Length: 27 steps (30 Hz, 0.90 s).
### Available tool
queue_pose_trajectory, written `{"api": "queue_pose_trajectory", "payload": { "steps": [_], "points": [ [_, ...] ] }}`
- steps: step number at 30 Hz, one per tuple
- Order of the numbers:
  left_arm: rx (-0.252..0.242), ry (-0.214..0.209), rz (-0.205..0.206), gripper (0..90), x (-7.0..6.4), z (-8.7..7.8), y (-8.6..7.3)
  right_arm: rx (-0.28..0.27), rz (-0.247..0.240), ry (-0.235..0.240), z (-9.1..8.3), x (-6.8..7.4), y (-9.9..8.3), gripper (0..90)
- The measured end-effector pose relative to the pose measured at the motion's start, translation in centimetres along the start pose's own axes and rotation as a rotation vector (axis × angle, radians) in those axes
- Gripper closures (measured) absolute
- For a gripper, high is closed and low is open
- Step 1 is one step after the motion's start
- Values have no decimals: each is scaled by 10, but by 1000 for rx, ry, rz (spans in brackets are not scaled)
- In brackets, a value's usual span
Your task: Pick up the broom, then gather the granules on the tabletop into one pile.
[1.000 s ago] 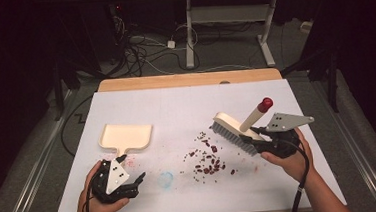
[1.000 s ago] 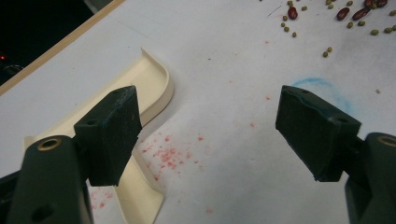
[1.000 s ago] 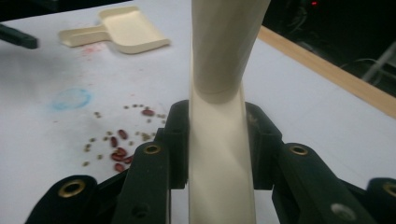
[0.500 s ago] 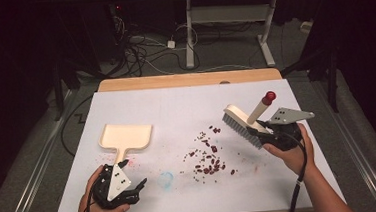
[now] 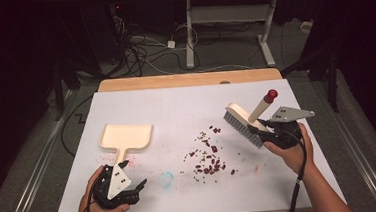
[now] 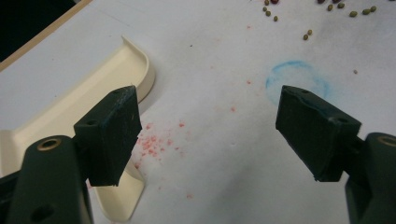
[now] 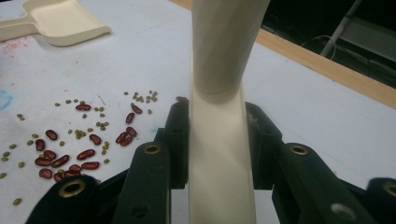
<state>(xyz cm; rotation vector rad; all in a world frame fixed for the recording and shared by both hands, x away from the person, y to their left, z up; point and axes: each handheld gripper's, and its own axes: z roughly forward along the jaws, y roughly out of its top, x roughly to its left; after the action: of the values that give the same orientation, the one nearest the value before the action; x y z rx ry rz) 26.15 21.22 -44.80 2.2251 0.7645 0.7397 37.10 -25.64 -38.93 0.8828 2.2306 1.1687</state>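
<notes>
A cream dustpan [image 5: 126, 137] lies flat on the white table's left half, its handle pointing toward the person. My left gripper [image 5: 133, 174] hovers just near of that handle, open and holding nothing. In the left gripper view the dustpan [image 6: 93, 88] sits behind the left jaw, and the left gripper [image 6: 208, 121] frames bare table. My right gripper [image 5: 265, 130] is shut on a cream brush [image 5: 238, 121] with a red-tipped handle, lifted right of scattered red and green beans [image 5: 207, 160]. In the right gripper view the brush handle [image 7: 219, 116] is pinched in the right gripper [image 7: 217, 135].
A blue ring mark [image 5: 165, 179] and a pink stain [image 6: 154, 142] mark the table near the left gripper. A wooden strip [image 5: 189, 80] edges the far side of the table. Beyond it the floor holds cables [image 5: 142, 49] and a desk frame [image 5: 265, 25].
The right gripper has carried the brush to the right and farther back, away from the beans. The left gripper has drifted slightly toward the near edge.
</notes>
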Motion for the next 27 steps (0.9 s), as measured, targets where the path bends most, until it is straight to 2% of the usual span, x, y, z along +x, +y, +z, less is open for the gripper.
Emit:
{"api": "queue_pose_trajectory", "payload": {
  "steps": [3,7,12,17,18,20,21,23,25,27],
  "points": [
    [-6,-16,-11,210,1,4,3,8,6,1,-1,1,-3,674],
    [20,-14,29,208,-2,11,7,19,-2,-13,-4,-1,-6,674],
    [27,-11,33,208,-5,12,9,-2,36,-20,-11,0,-9,674],
    [14,-13,41,204,-6,12,14,6,2,-46,-17,0,-9,674],
    [10,-20,33,205,-5,13,13,-1,31,-41,-15,-4,-9,674],
    [17,-34,22,205,-3,15,10,3,37,-46,-12,-6,-9,674],
    [14,-38,12,204,-2,16,9,23,38,-59,-5,-10,-10,674],
    [19,-45,9,205,0,16,7,22,34,-60,3,-14,-8,674],
    [10,-52,-8,205,1,15,6,23,36,-67,8,-16,-8,674],
    [-3,-54,-27,204,3,15,7,27,35,-73,20,-21,-6,674]
  ]
}}
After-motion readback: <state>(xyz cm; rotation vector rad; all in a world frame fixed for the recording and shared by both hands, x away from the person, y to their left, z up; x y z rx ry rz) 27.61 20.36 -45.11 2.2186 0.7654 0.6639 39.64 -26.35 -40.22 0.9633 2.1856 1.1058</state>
